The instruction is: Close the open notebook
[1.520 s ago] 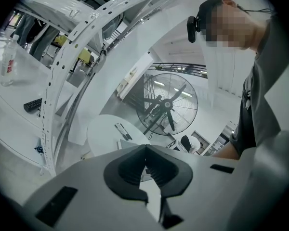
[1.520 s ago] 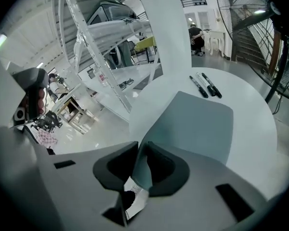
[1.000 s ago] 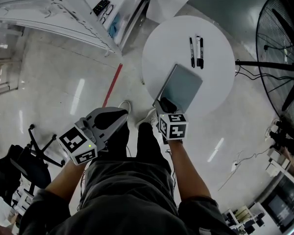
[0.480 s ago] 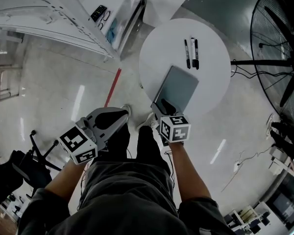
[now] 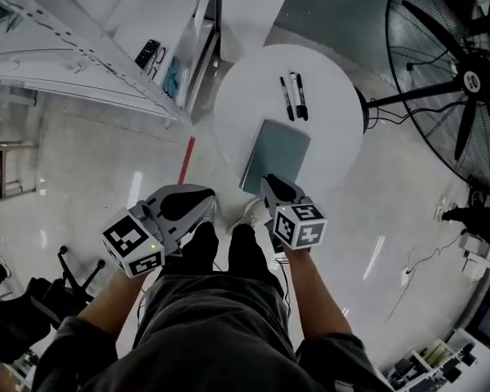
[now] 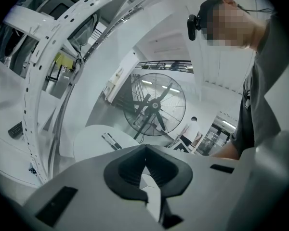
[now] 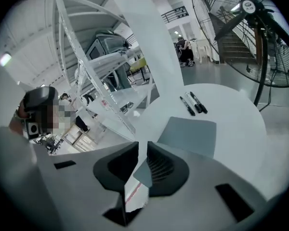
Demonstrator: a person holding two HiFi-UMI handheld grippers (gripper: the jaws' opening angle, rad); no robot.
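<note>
A grey notebook (image 5: 276, 157) lies closed and flat on the round white table (image 5: 245, 96), its near corner toward me. In the head view my right gripper (image 5: 271, 186) hovers over that near edge. The right gripper view shows the notebook (image 7: 189, 136) ahead of the right gripper (image 7: 142, 146). Its jaws have just been closing and stand a narrow gap apart with nothing between them. My left gripper (image 5: 204, 205) is held off the table to the left, above the floor. In its own view the left gripper (image 6: 144, 148) has its fingertips touching and nothing held.
Black marker pens (image 5: 293, 96) lie side by side on the table beyond the notebook. A large floor fan (image 5: 465, 72) stands to the right, its pole and cable near the table. A white shelf rack (image 5: 82, 47) runs along the left. My legs and shoes are below the table edge.
Both grippers have risen. The right one has lifted away from the notebook's near corner. The notebook lies closed and unmoved throughout.
</note>
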